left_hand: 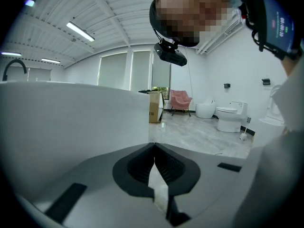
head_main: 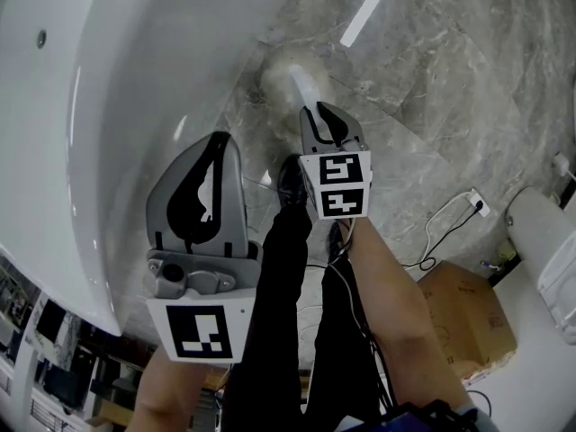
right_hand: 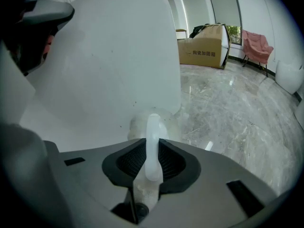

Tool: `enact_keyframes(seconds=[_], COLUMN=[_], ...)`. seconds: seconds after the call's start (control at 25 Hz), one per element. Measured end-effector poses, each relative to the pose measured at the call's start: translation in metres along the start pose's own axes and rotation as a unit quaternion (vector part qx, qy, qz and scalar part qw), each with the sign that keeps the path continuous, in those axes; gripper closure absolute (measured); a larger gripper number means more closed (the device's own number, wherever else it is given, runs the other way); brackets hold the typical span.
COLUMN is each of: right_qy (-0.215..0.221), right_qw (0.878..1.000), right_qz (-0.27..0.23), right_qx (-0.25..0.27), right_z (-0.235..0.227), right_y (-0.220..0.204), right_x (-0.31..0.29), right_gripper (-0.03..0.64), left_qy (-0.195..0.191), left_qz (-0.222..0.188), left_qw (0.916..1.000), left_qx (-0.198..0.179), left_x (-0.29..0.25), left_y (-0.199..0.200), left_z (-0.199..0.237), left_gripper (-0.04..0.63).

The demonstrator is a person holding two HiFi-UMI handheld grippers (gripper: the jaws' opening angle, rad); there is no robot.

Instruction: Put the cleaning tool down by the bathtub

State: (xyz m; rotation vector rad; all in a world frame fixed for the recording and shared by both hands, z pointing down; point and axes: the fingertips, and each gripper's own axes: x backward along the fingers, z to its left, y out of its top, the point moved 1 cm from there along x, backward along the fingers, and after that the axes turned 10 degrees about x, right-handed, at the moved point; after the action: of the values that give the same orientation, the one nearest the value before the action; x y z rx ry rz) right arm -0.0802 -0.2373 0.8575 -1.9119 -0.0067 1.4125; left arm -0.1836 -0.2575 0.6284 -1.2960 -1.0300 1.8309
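We find the cleaning tool clenched in the right tongs: the ribbed pads bear on both sides of its pale, smooth handle. Its fuzzy head hangs low, just beside the bathtub, over the marble floor. We judge the tool light. The handle looks like stiff, glossy plastic that could slide or swivel between the pads, while the head looks soft and yielding, so it should settle on the floor without harm. The handle is the right place to hold it, and the present grip sits well along it. The left tongs are closed jaw to jaw with nothing between them, held beside the bathtub wall. In the head view the right tongs and left tongs hang above the person's legs. Limits of inspection: the handle and jaws cover most of the head in the right gripper view, and the head view shows it only as a blur. We cannot tell whether it touches the floor or the tub. The near end of the handle is lost behind the pads.
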Motion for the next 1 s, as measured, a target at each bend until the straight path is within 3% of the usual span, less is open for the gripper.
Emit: enact_keyframes(seconds=[0.52,0.64,1.0], right_qy=[0.020,0.035,0.020], right_qw=[1.000,0.999,0.999], right_qz=[0.018,0.026,-0.006], right_qx=[-0.014,-0.021,-0.027], right_z=[0.008,0.010,0.007], right_y=[-0.016,-0.020,-0.003], right_x=[-0.035,-0.038,0.002], right_gripper=[0.519,0.449,0.491], left_qy=[0.004,0.005,0.002], left_qz=[0.005,0.006,-0.004], left_qw=[1.0000,1.0000,0.9999], left_qx=[-0.004,-0.006,-0.010], left_x=[0.002,0.001,0.010], left_y=[-0.004,-0.003,0.010], left_z=[0.006,0.006,-0.009], left_gripper=[0.578,0.578,0.578])
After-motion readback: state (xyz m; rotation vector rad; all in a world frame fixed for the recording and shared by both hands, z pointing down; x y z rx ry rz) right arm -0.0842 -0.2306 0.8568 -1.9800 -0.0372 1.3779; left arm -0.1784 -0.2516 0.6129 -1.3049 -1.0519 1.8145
